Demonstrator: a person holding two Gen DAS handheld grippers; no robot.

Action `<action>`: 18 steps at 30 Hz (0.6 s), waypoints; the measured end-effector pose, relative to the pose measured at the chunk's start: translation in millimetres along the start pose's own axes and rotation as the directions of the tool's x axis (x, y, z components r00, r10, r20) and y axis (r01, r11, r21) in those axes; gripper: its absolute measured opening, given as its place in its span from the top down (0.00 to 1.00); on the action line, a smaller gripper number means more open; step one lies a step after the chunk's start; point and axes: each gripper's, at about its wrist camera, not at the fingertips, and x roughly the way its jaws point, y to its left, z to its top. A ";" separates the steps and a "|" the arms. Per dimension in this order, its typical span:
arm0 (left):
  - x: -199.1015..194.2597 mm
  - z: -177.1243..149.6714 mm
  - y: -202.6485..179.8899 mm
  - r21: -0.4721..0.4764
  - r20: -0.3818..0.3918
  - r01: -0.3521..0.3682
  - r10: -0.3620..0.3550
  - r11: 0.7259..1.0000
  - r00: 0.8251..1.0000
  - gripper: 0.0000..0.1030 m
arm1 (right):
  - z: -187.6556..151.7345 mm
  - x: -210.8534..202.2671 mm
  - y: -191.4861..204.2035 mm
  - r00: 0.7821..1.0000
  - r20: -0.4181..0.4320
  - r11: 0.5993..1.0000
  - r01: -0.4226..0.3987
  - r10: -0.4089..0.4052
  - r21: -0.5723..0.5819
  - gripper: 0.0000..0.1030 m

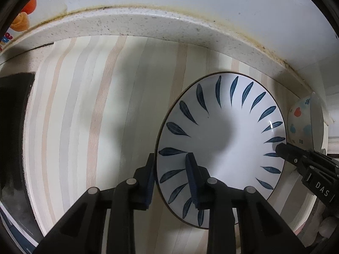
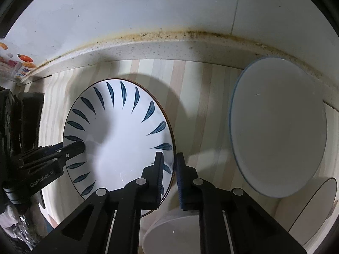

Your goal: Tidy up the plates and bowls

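Both jaws clamp opposite rims of your leaf-patterned plate (image 1: 220,139). Left wrist view: left gripper (image 1: 172,177) bites its near-left rim on the striped counter (image 1: 89,105) by the wall; one spotted bowl (image 1: 300,122) beyond. Right wrist view: right gripper (image 2: 170,177) pinches the right rim; one plain plate (image 2: 277,131) sits toward the counter's right edge.

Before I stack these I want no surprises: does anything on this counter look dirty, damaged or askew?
The dishes look whole. The odd spot is the seam where the counter meets the wall: a dark, yellow-brown grimy line runs along it. The leaf-pattern plate and plain plate lie flat.
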 end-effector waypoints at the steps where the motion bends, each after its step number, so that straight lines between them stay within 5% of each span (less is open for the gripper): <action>1: -3.4 -1.9 -0.6 0.003 0.007 -0.003 0.003 1.000 1.000 0.76 | -1.4 -1.5 0.2 1.000 0.007 1.000 -0.001 0.001 -0.003 0.87; 18: -131.8 -71.3 -12.0 0.091 0.164 0.012 -0.027 0.996 0.986 0.76 | -71.3 -118.9 16.8 0.990 0.139 0.999 -0.028 0.032 -0.026 0.87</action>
